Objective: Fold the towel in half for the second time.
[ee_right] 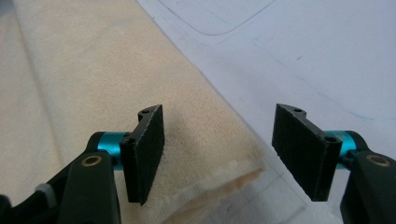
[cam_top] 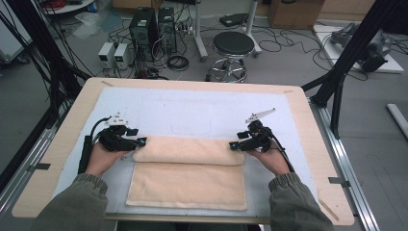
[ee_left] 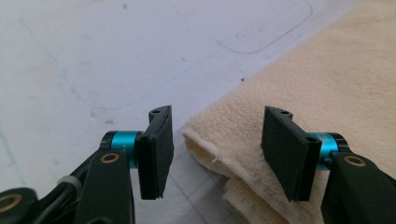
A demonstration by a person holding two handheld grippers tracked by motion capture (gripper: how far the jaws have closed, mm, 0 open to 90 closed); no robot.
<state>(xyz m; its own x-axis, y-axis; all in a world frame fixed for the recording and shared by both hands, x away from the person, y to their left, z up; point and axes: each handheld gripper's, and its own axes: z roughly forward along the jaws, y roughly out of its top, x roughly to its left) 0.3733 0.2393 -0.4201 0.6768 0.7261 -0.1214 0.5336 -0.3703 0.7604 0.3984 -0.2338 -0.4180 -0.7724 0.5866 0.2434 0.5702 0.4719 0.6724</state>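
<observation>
A cream towel [cam_top: 187,168] lies on the white mat, its far part folded over into a thick band [cam_top: 188,150]. My left gripper [cam_top: 140,141] sits at the band's left end, jaws open, with the folded corner [ee_left: 210,144] between the pads and neither pad pressing it. At the band's right end my right gripper [cam_top: 234,145] is open too. Its left pad [ee_right: 147,151] hovers over the towel [ee_right: 116,93], and the folded corner [ee_right: 233,177] lies below the gap.
The white mat [cam_top: 192,113] covers most of the wooden table [cam_top: 315,144]. Beyond the far edge stand a black stool [cam_top: 233,45], computer towers [cam_top: 144,26] and floor cables. A black frame post [cam_top: 353,43] rises at the right.
</observation>
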